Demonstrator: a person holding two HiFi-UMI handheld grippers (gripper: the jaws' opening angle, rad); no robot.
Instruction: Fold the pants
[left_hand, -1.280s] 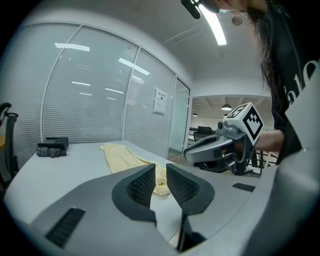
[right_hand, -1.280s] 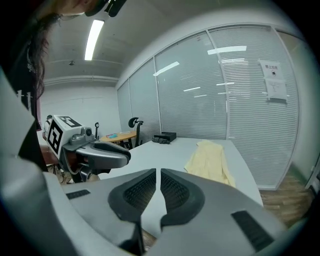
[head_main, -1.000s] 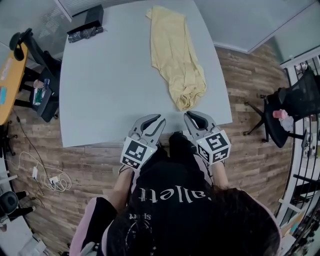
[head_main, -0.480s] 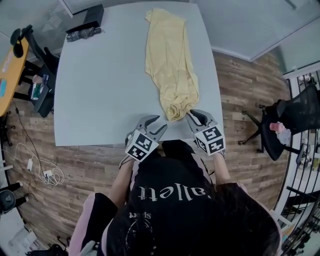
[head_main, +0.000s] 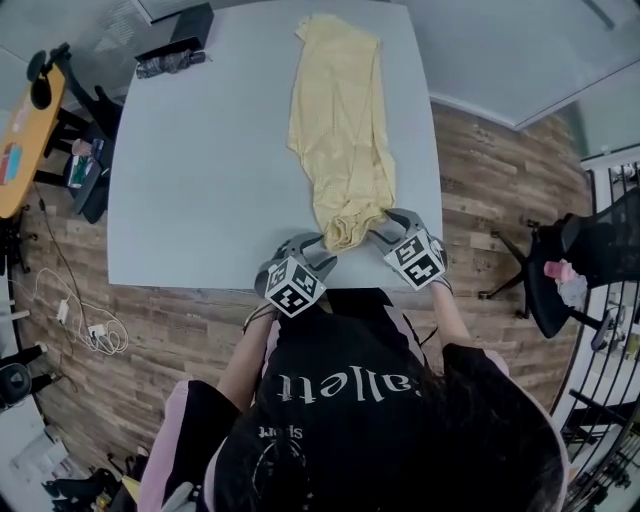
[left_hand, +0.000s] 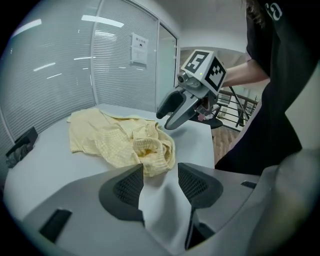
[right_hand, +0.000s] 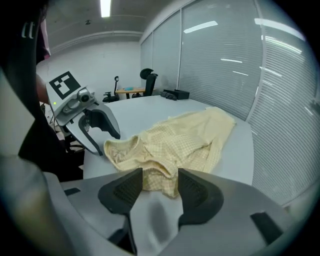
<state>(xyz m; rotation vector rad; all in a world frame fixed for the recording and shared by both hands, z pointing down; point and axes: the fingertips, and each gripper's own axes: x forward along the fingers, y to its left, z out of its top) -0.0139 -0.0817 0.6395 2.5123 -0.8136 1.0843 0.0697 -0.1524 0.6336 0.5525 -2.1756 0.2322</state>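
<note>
Flanking the waistband (head_main: 347, 228) of the yellow pants (head_main: 340, 130), which lie lengthwise on the worktop (head_main: 200, 170), the left tongs (head_main: 312, 251) and right tongs (head_main: 386, 228) are both opening, pads gripping nothing, apparently poised to pinch its 2 corners for folding.

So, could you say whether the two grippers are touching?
Apart. The head view shows the left gripper and right gripper flanking the pants. Both are opening; the cloth edge lies at their fingers, unclamped.

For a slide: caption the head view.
Left gripper and right gripper, jaws opening, nothing gripped, flank the bunched end of the yellow pants on the table.
</note>
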